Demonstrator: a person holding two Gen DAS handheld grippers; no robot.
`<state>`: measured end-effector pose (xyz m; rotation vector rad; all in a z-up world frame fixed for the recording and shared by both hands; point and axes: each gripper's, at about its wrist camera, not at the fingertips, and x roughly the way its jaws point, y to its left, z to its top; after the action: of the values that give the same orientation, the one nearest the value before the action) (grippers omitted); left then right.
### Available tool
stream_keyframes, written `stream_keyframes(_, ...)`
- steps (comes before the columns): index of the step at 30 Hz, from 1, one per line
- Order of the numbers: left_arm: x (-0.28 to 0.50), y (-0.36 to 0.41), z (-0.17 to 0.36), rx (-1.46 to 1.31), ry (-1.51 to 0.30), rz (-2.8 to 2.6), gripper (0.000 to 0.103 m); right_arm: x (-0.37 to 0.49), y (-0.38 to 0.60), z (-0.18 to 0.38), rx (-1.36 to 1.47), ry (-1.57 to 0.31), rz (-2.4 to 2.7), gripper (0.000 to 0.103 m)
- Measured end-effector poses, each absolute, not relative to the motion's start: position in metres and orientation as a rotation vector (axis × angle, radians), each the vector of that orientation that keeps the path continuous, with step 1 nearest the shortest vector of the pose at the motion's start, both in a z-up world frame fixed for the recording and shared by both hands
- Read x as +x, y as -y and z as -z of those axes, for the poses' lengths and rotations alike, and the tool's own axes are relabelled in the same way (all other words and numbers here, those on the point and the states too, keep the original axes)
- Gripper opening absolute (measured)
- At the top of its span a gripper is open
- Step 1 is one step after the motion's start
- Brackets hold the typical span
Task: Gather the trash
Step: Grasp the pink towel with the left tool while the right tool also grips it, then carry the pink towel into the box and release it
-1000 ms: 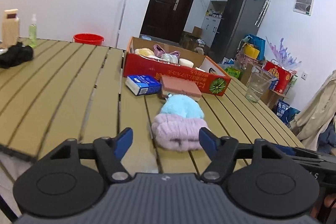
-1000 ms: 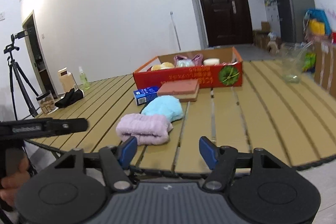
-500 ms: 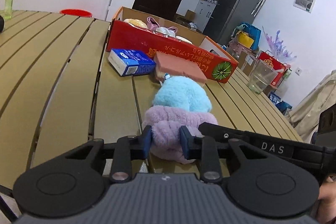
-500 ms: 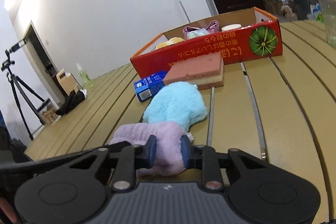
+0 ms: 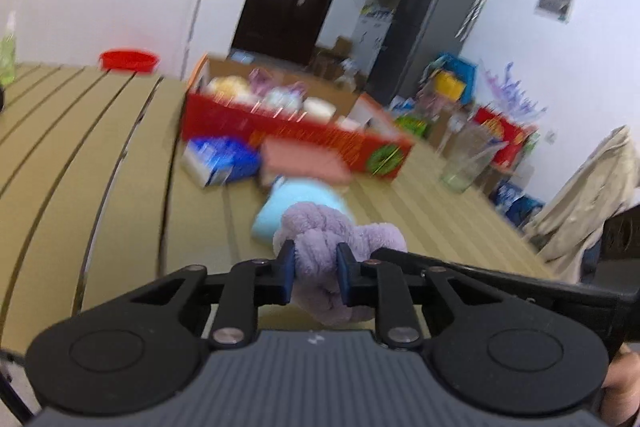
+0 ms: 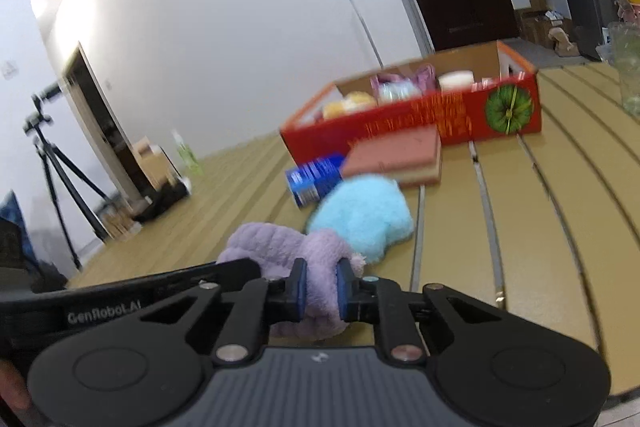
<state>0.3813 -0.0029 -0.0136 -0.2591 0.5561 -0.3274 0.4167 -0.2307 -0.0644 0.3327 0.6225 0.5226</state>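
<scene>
A fluffy purple cloth point(image 5: 320, 227) is pinched from both sides. My left gripper point(image 5: 315, 273) is shut on one end and my right gripper point(image 6: 322, 287) is shut on the other end point(image 6: 276, 243); the cloth is lifted a little off the wooden slat table point(image 5: 100, 167). A light blue fluffy cloth point(image 6: 362, 213) lies just behind it on the table. Beyond it lie a pink sponge block point(image 6: 396, 155) and a blue carton point(image 6: 314, 177). A red cardboard box point(image 6: 420, 115) holding several items stands further back.
A clear glass point(image 5: 466, 161) stands on the table to the right. A red basin point(image 5: 128, 60) is beyond the table's far left. A tripod point(image 6: 52, 163) stands on the floor at the left. A beige coat point(image 5: 592, 199) hangs at the right.
Both grippers closed from wide open onto the purple cloth and have raised it and bunched it up. The views have tilted and are blurred by motion.
</scene>
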Motion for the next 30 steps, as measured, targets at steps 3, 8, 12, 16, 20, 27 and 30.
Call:
stream_keyframes(3,0.408,0.012,-0.023,-0.269,-0.518,0.390,0.021,0.418,0.252,0.030,0.351,-0.530,-0.532,0.014)
stream_keyframes(8,0.528,0.042,-0.066,-0.284,-0.533,0.462,0.021,0.503,0.281,-0.026,0.284,-0.435,-0.470,0.014)
stream_keyframes(12,0.632,0.065,-0.054,-0.309,-0.653,0.430,0.021,0.603,0.293,-0.030,0.271,-0.506,-0.406,0.014)
stream_keyframes(16,0.715,0.075,-0.021,-0.261,-0.741,0.361,0.022,0.699,0.289,-0.002,0.266,-0.630,-0.353,0.014)
stream_keyframes(20,0.770,0.067,0.012,-0.232,-0.814,0.281,0.028,0.770,0.272,0.046,0.239,-0.762,-0.310,0.017)
stream_keyframes(27,0.749,0.042,-0.012,-0.163,-0.757,0.283,0.050,0.792,0.275,0.065,0.260,-0.827,-0.237,0.031)
stream_keyframes(30,0.722,0.029,-0.039,-0.147,-0.722,0.261,0.053,0.769,0.282,0.043,0.265,-0.800,-0.235,0.031)
